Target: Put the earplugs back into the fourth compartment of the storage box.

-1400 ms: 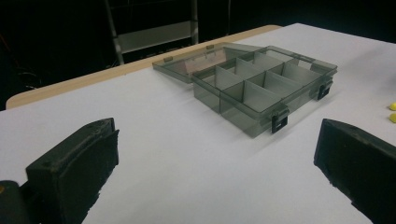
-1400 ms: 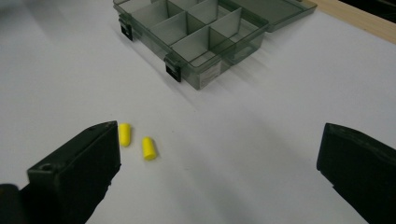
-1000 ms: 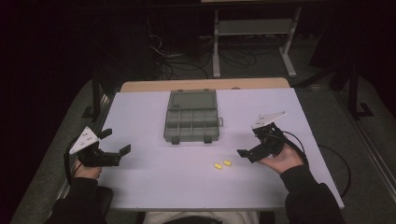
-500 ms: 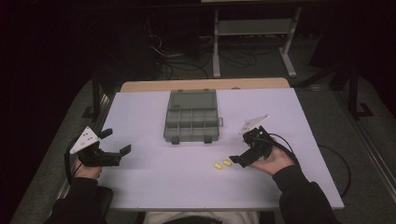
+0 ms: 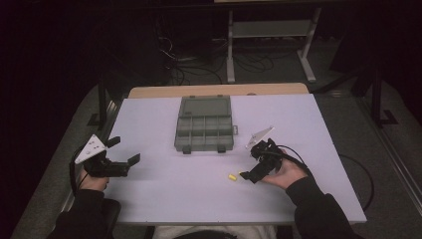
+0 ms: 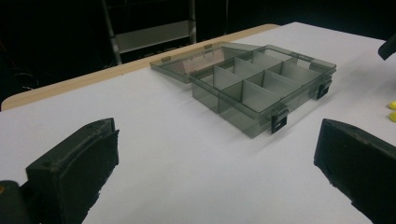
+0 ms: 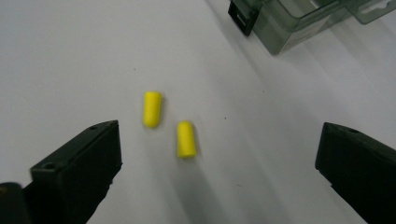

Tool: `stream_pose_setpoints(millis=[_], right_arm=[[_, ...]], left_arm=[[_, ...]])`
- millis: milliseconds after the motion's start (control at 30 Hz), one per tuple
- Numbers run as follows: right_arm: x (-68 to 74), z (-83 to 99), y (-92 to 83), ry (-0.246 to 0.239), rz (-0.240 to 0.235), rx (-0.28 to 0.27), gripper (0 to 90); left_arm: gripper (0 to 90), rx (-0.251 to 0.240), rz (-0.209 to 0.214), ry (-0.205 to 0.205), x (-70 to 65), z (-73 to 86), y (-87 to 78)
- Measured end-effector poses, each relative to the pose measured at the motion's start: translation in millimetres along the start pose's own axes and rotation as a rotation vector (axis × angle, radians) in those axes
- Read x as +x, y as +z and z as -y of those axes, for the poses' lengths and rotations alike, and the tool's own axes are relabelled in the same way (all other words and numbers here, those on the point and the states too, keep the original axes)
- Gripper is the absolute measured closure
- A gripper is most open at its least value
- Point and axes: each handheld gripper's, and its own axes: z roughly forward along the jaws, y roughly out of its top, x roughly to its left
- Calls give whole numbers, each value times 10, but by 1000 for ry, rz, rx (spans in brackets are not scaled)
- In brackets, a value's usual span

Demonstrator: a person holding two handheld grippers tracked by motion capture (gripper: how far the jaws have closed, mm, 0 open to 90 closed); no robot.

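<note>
Since a second ago my right gripper (image 5: pixel 247 175) has swung in and down from the desk's right side toward the two yellow earplugs (image 7: pixel 169 124), while my left gripper (image 5: pixel 130 165) has stayed parked near the left edge of the desk (image 5: pixel 149 199). Both sets of jaws stand wide apart and hold nothing.

The plugs lie on the bare desk in front of the organizer box (image 5: pixel 204 130), well short of its near wall. In the right gripper view they sit between my jaws, side by side and close but not touching, both pointing roughly away from the camera. The box is open, its lid laid back flat and its compartments bare as far as I can see from the left gripper view.

I judge these plugs to be soft foam: nearly weightless, squashy, and prone to roll or flick away if a jaw nudges one first. I would take one at a time, closing across the middle of its short barrel with both jaws low to the desk, and squeeze lightly, since foam compresses and a hard pinch could pop it out sideways. Their closeness is the risk; the nearer one (image 7: pixel 185 139) is the easier first pick.
</note>
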Motion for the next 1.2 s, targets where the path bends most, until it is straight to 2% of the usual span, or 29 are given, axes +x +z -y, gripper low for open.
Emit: stream_pose_setpoints(millis=[100,133,167,233,267,300,433,700,1200], right_arm=[[-5,12,20,3,-16,4,56],[1,21,53,-5,-34,16,110],[1,21,53,-5,-34,16,110],[30,18,92,-32,-39,37,146],[52,8,117,-41,-43,47,201],[52,8,117,-41,-43,47,201],[70,4,137,-52,-61,49,316],[77,-1,164,-67,-59,52,471],[102,-3,277,-105,-50,104,731]], left_arm=[[0,2,2,0,-1,1,8],[0,3,2,0,-1,1,10],[0,3,3,0,-3,0,11],[0,3,4,2,-5,-1,11],[0,3,5,3,-6,-1,11],[0,3,5,3,-6,-1,12],[0,4,9,2,-8,-1,17],[0,4,11,0,-15,-2,22],[0,7,19,4,-20,0,35]])
